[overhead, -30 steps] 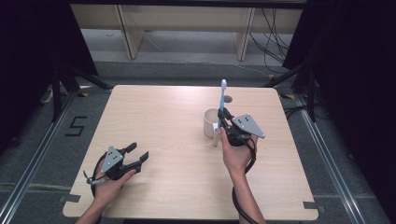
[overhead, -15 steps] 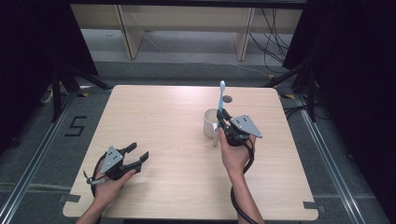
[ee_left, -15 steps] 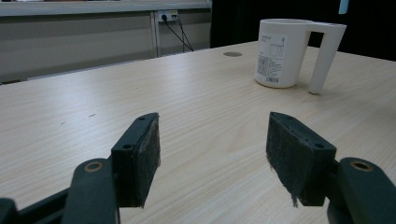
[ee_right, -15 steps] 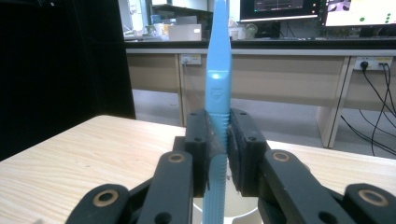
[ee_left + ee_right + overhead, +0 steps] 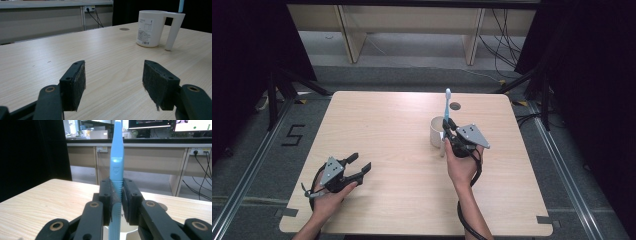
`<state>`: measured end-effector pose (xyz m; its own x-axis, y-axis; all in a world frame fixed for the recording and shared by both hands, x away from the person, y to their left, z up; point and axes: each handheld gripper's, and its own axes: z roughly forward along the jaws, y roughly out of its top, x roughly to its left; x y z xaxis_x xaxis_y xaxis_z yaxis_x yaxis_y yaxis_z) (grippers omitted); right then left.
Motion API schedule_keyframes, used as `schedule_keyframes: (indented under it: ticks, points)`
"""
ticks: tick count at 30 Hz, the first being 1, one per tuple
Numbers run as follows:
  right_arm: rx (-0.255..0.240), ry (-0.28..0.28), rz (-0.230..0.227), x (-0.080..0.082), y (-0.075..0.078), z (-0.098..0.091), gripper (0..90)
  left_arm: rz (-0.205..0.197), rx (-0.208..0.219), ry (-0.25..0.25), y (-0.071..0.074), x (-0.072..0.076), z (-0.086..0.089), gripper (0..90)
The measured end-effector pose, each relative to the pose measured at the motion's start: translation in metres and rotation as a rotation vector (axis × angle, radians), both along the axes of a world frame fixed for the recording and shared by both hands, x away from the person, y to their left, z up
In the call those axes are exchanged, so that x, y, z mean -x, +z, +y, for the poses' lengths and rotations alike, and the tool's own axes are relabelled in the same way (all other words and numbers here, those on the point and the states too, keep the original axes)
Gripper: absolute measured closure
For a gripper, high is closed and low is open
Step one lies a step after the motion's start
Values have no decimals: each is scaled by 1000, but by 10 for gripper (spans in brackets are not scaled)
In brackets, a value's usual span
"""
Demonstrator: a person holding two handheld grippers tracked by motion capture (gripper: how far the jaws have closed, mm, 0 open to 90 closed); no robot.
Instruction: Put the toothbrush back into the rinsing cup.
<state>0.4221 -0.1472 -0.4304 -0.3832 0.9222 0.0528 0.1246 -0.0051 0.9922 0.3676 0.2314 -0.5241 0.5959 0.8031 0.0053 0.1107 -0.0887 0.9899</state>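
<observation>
1. Pale wood-grain counter (image 5: 387, 130) carries almost nothing: the white mug (image 5: 437, 132) stands right of centre, a small dark round hole (image 5: 455, 106) sits in the top behind it, and the ground between my two hands lies bare.
2. White mug next: in the left gripper view it stands upright, label facing me, handle to that view's right. Nothing lies between it and either hand.
3. My right hand-held gripper (image 5: 452, 132) is clenched on the blue toothbrush (image 5: 447, 107), holding it upright with its upper end high and its lower end at the mug's rim. Against the frame a second ago, this hand has edged slightly nearer the mug; I judge I am lowering the brush into it, or lifting it out, and cannot say which.
4. My left hand-held gripper (image 5: 357, 167) rests low on the near left of the counter, jaws spread with nothing between the pads, unmoved since that frame.
5. The toothbrush in the right gripper view is pinched at its ribbed grip, centred and straight.
</observation>
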Motion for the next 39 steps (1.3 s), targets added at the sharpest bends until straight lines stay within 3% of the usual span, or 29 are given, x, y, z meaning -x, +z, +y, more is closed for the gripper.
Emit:
schedule_keyframes:
  ticks: [2,11,12,13,15,17,18,20,22,24,27,28,30,31,33,37,38,39]
  points:
    - [-6,-12,20,1,0,1,792,-1,0,0,0,0,0,349]
    - [16,-8,13,-1,-3,0,792,1,-1,-1,0,0,0,349]
    - [32,-13,-3,-2,-4,-1,792,18,-11,1,1,1,1,349]
    - [7,-8,22,-1,-5,0,792,28,-13,6,1,2,1,349]
    - [-1,-10,25,-1,-6,1,792,-1,-1,0,0,0,0,349]
    - [18,-15,29,-1,-6,-1,792,2,-3,-3,0,0,0,349]
    - [21,-19,8,-2,-7,-1,792,4,-4,-6,0,0,0,349]
    - [7,-9,11,-2,-8,0,792,3,-3,-9,0,0,1,349]
    - [8,-12,23,-2,-9,-1,792,28,-13,5,1,2,1,349]
    - [13,-13,35,-1,-10,0,792,4,-4,-11,0,0,1,348]
    - [28,-17,21,-1,-12,0,792,3,-5,-12,0,0,1,349]
    - [19,-18,39,0,-12,1,792,4,-4,-11,0,0,1,349]
    - [38,-13,14,-2,-14,0,792,3,-4,-11,0,0,1,349]
    - [15,-6,26,-2,-15,1,792,3,-4,-11,0,0,1,349]
    - [25,-25,27,-1,-15,0,791,2,-3,-10,0,0,1,348]
    - [12,-7,35,-1,-17,1,791,30,-11,4,1,2,1,348]
    - [19,-14,43,0,-18,1,791,-1,-2,-4,0,0,0,348]
    - [21,-18,37,0,-19,0,791,1,-1,-2,0,0,0,348]
